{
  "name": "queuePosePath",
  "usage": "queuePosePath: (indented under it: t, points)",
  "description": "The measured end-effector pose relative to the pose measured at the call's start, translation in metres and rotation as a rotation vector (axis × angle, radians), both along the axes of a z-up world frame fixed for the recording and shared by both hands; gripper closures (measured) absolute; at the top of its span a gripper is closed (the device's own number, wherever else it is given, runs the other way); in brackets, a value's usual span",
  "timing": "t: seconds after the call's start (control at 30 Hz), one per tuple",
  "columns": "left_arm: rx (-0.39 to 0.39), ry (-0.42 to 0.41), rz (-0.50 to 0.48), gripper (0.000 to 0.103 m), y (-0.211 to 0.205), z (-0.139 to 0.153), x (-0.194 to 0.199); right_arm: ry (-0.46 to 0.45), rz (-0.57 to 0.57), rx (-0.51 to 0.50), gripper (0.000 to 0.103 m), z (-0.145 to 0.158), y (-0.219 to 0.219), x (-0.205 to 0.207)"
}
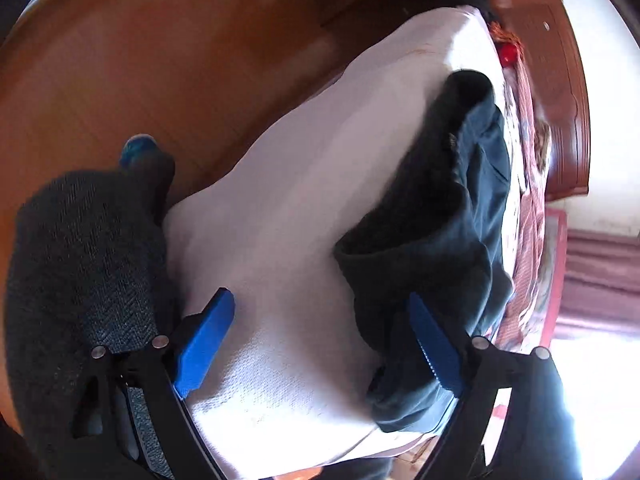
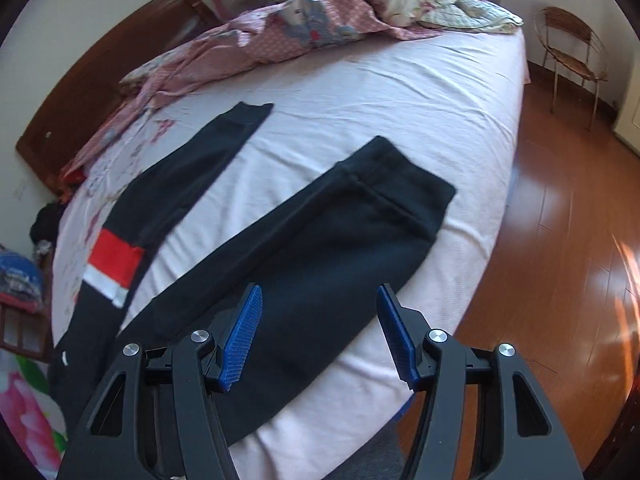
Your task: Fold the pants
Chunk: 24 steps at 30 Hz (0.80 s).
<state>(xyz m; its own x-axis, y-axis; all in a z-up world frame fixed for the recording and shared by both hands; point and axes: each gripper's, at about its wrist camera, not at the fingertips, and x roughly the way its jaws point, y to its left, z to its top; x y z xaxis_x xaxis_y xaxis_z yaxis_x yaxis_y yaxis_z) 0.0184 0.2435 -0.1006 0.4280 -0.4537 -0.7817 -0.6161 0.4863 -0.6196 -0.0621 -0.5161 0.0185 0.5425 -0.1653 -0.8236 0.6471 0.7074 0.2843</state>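
- The dark pants (image 2: pixel 304 248) lay spread on the bed (image 2: pixel 400 92), both legs running away from the right wrist camera; the waist end was cut off behind the tongs and the bottom of the frame
- In the left wrist view the same pants (image 1: pixel 436 216) showed only as a bunched dark mass toward the right side of the pale sheet, blurred, so folds and seams were hard to read
- The left leg carried a red and white band (image 2: pixel 114 268); its cuff lay near the rumpled floral quilt (image 2: pixel 304 20), apart from it
- The right leg's cuff ended close to the bed's right edge, with wooden floor (image 2: pixel 560 240) open beyond it
- The left tongs (image 1: pixel 320 344) stood wide apart over the sheet; the right blue pad (image 1: pixel 436 348) overlapped the pants' edge in the picture, though contact could not be told, and nothing was gripped
- The right tongs (image 2: pixel 318 336) stood apart above the nearer leg, nothing pressed between the pads (image 2: pixel 240 340)
- A grey-clothed leg (image 1: pixel 88 264) of the person filled the lower left of the left view, hiding the bed's near corner
- A wicker chair (image 2: pixel 572 56) stood well apart across the floor, and the wooden headboard (image 2: pixel 100 92) closed off the bed's left side
- Bright window glare washed out the lower right of the left view
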Motion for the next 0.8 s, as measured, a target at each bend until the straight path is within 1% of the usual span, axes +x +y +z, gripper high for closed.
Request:
queuePosePath:
  t: [0.07, 0.1, 0.13, 0.17, 0.2, 0.27, 0.3, 0.37, 0.4, 0.47, 0.5, 0.57, 0.6, 0.63, 0.67, 0.7, 0.73, 0.8]
  points:
    - [0.003, -0.002, -0.013, 0.017, -0.002, -0.001, 0.005, -0.014, 0.066, 0.012, 0.045, 0.006, 0.022, 0.014]
    - [0.01, -0.012, 0.006, 0.021, -0.002, 0.0, 0.003, -0.019, 0.094, 0.009, 0.045, 0.009, 0.033, 0.021]
    - [0.015, -0.025, 0.011, 0.03, -0.001, 0.003, 0.002, -0.019, 0.128, 0.018, 0.045, 0.011, 0.044, 0.028]
    - [0.048, -0.01, 0.001, 0.036, -0.003, 0.008, 0.002, -0.025, 0.153, 0.03, 0.045, 0.013, 0.054, 0.033]
    - [0.072, -0.015, 0.006, 0.039, -0.005, 0.014, 0.0, -0.032, 0.177, 0.032, 0.045, 0.015, 0.063, 0.037]
    - [0.049, -0.07, 0.003, 0.041, -0.007, 0.024, 0.003, -0.029, 0.252, 0.021, 0.045, 0.018, 0.085, 0.047]
    - [0.036, -0.079, -0.018, 0.041, -0.011, 0.025, 0.009, -0.029, 0.274, 0.01, 0.045, 0.019, 0.094, 0.05]
    - [-0.009, -0.103, -0.002, 0.041, -0.015, 0.021, 0.013, -0.031, 0.317, 0.018, 0.045, 0.018, 0.108, 0.056]
    - [-0.025, -0.099, -0.001, 0.041, -0.018, 0.018, 0.017, -0.032, 0.323, 0.028, 0.045, 0.017, 0.112, 0.057]
    - [-0.026, -0.094, -0.002, 0.041, -0.023, 0.01, 0.024, -0.037, 0.364, 0.058, 0.045, 0.015, 0.123, 0.059]
    - [-0.035, -0.093, 0.004, 0.042, -0.022, 0.007, 0.026, -0.031, 0.371, 0.045, 0.045, 0.015, 0.128, 0.059]
    - [-0.042, -0.077, 0.037, 0.044, -0.017, 0.0, 0.026, -0.038, 0.412, 0.051, 0.045, 0.014, 0.138, 0.058]
    - [-0.043, -0.075, 0.059, 0.046, -0.018, 0.001, 0.024, -0.043, 0.414, 0.057, 0.045, 0.015, 0.14, 0.057]
    - [-0.017, -0.071, 0.069, 0.07, -0.018, 0.006, 0.02, -0.05, 0.417, 0.06, 0.045, 0.016, 0.143, 0.056]
    - [0.031, -0.064, 0.079, 0.083, -0.019, 0.011, 0.018, -0.061, 0.433, 0.07, 0.045, 0.017, 0.145, 0.056]
    - [0.068, -0.083, 0.091, 0.086, -0.017, 0.017, 0.016, -0.069, 0.442, 0.074, 0.045, 0.018, 0.147, 0.055]
    - [0.083, -0.108, 0.101, 0.089, -0.014, 0.022, 0.013, -0.073, 0.444, 0.073, 0.045, 0.019, 0.148, 0.055]
    - [0.13, -0.142, 0.126, 0.091, -0.007, 0.035, 0.007, -0.084, 0.449, 0.096, 0.045, 0.019, 0.148, 0.055]
